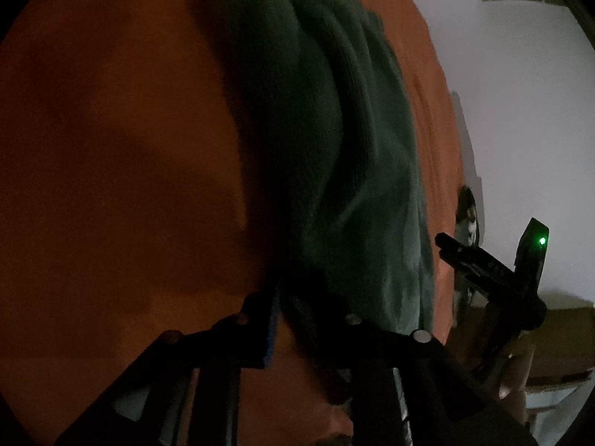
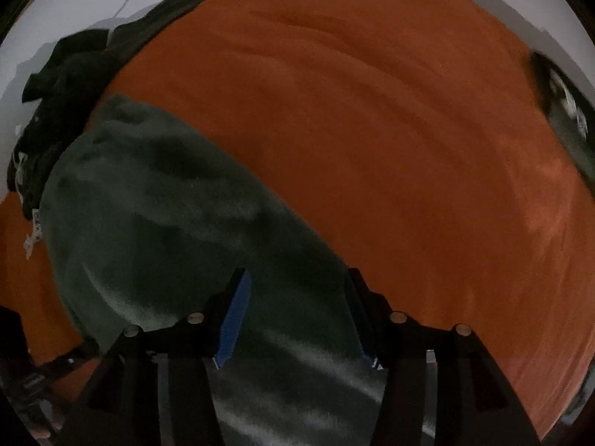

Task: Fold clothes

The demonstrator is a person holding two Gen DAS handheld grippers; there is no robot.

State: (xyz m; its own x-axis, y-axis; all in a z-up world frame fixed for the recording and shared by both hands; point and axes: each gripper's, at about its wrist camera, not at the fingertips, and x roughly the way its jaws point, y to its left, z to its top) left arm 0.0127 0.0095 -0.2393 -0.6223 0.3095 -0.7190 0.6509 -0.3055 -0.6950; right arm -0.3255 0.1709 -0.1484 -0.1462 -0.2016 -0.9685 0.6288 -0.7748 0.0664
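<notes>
Green fleece [image 2: 167,204] lying bunched on your orange bedcover [image 2: 372,111] looks soft and floppy, so pinch an edge; right gripper [image 2: 297,316] straddles it agape, left gripper [image 1: 297,308] unclear.

An orange-covered surface [image 2: 372,130] bears a grey-green garment [image 2: 167,204] and dark clothes [image 2: 74,74].

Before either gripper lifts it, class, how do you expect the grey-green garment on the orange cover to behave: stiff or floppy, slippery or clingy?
The grey-green garment will probably flop and sag: it already lies in soft rumpled folds. Its nap looks fuzzy, so it likely drags on the orange cover rather than sliding. It probably won't roll or tip.
</notes>
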